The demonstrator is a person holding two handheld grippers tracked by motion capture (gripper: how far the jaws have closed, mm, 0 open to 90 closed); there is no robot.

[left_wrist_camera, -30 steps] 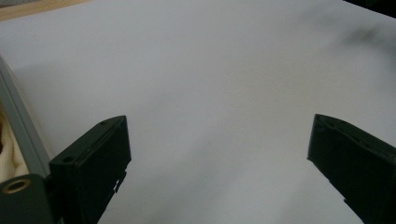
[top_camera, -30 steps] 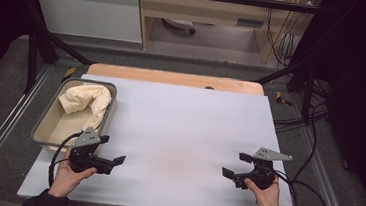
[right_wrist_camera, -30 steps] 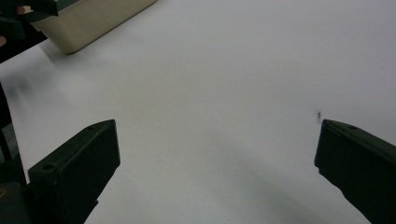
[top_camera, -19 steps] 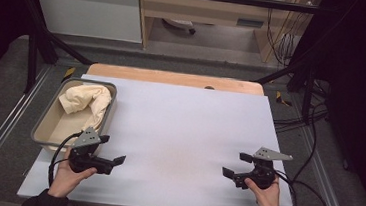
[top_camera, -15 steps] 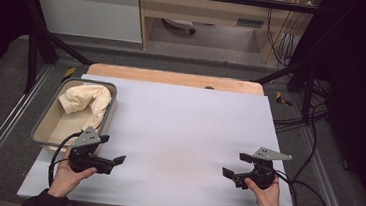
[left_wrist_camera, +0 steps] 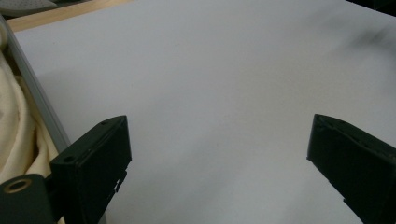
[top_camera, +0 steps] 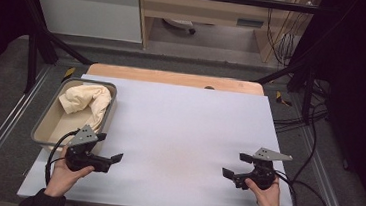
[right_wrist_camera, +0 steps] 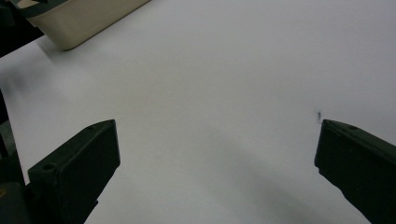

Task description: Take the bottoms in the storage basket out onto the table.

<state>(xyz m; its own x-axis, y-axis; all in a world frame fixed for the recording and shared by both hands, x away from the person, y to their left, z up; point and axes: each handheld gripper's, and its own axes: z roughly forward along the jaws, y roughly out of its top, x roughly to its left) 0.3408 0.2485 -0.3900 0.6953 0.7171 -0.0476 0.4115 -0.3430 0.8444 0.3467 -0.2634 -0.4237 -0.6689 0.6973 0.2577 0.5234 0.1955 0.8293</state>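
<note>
Cloth (top_camera: 86,102), cream and crumpled, lies in a metal tray (top_camera: 43,122) at the left edge of a white table (top_camera: 184,128). Just beside the tray's near end, the left gripper (top_camera: 108,158) rests on the table, jaws spread wide and empty. Well apart at the right, the right gripper (top_camera: 234,166) also rests, jaws released, holding nothing.
</note>
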